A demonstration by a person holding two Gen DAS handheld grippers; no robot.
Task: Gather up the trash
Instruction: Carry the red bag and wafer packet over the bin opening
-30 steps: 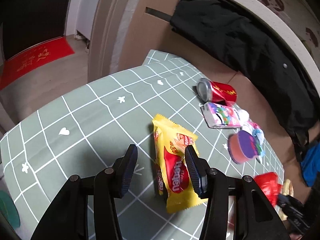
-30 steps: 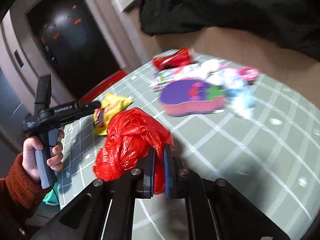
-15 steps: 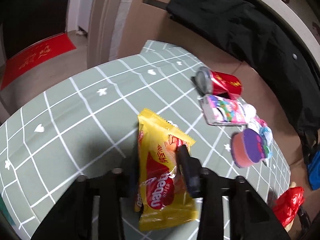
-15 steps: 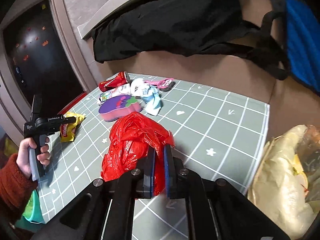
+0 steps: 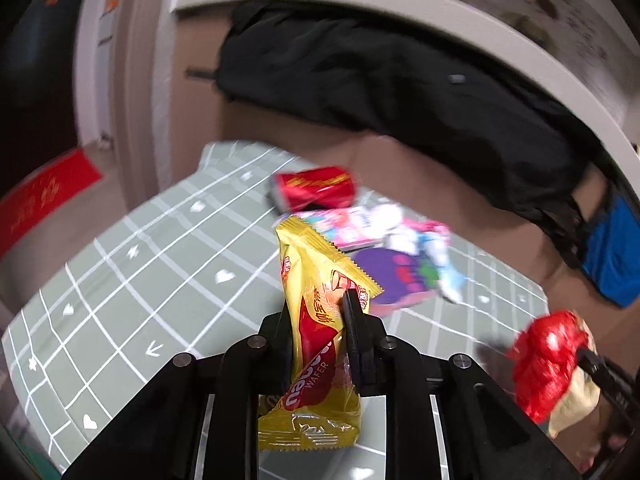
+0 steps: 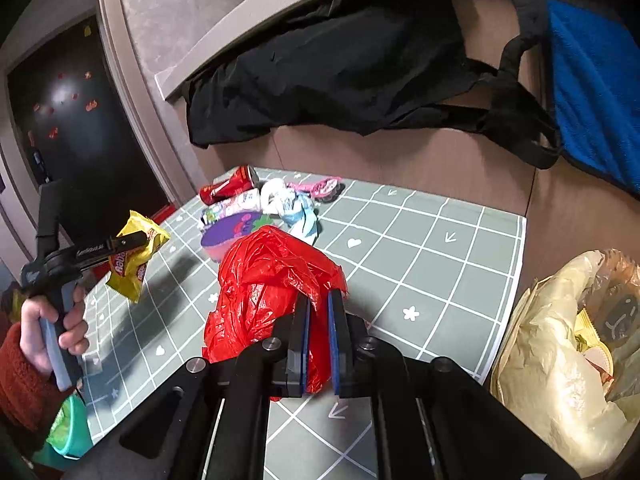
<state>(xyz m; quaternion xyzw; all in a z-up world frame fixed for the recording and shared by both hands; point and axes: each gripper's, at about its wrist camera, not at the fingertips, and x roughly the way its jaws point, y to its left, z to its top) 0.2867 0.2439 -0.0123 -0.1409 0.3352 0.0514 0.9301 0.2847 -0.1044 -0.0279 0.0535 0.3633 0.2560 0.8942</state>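
A yellow wafer packet (image 5: pixel 308 264) hangs clear of the green gridded tablecloth (image 5: pixel 132 280). My left gripper (image 5: pixel 318 308) has its jaws closing, pads pressed on the packet; the left finger is hidden behind it. The right wrist view shows the same gripper (image 6: pixel 132 240) holding the packet (image 6: pixel 134 264) in a person's hand. My right gripper (image 6: pixel 319 300) is shut on a crumpled red plastic bag (image 6: pixel 272 276), held above the cloth. A red can (image 6: pixel 230 186), a purple-topped tub (image 6: pixel 236 226) and colourful wrappers (image 6: pixel 296 204) lie in a heap at the far side.
A pale yellow bag (image 6: pixel 560 360) holding rubbish stands open off the table's right edge. A green container (image 6: pixel 68 432) sits low beyond the left edge. A black coat (image 6: pixel 340 68) and a blue cloth (image 6: pixel 592 92) hang over the wall behind.
My left gripper closed on the yellow packet and lifted it off the cloth. My right gripper swung right with the red bag, bringing the pale bag into view, then stayed still.
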